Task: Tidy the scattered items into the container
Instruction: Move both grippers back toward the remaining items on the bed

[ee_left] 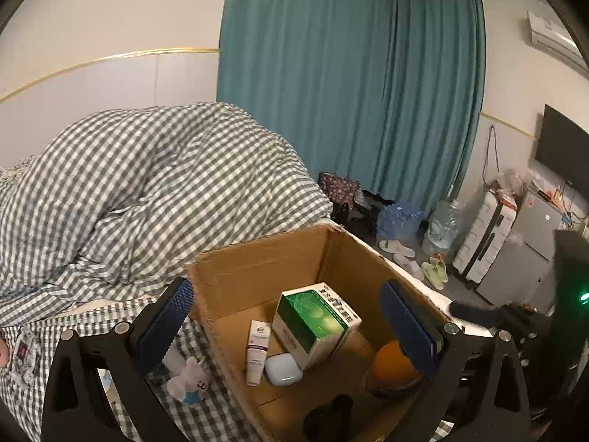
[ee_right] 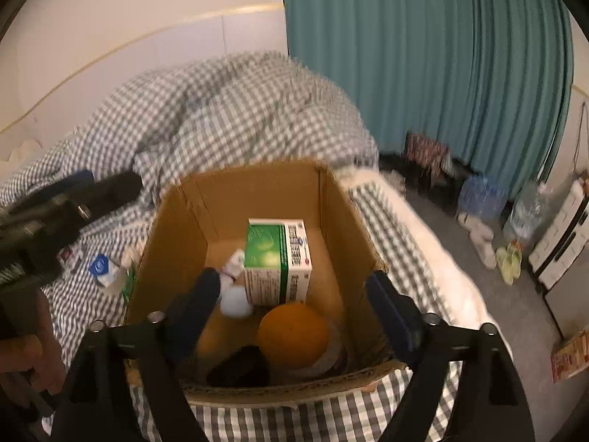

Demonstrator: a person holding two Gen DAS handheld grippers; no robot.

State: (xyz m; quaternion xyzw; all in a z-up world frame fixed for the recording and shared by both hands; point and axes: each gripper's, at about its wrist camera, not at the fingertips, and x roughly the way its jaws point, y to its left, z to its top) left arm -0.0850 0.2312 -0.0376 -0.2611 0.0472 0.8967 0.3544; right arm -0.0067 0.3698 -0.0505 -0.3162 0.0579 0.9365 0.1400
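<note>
An open cardboard box (ee_left: 257, 261) (ee_right: 176, 228) sits on the checked bed. Inside it lie a green and white carton (ee_left: 316, 318) (ee_right: 276, 258), a white tube (ee_left: 256, 351), a white earbud case (ee_left: 282, 368) (ee_right: 235, 302), an orange (ee_left: 392, 364) (ee_right: 292, 333) and a dark object (ee_left: 327, 420) (ee_right: 239, 366). My left gripper (ee_left: 291, 328) is open and empty over the box's left wall. My right gripper (ee_right: 294, 294) is open and empty above the box's near edge. A small white plush toy (ee_left: 187, 379) and a blue and white packet (ee_right: 103, 269) lie on the bed left of the box.
A heaped checked duvet (ee_left: 147, 191) (ee_right: 239, 110) lies behind the box. The bed edge drops to the floor on the right, with shoes (ee_left: 434, 272), water bottles (ee_left: 441, 228) and a suitcase (ee_left: 482, 239). Teal curtains (ee_left: 349, 92) hang behind.
</note>
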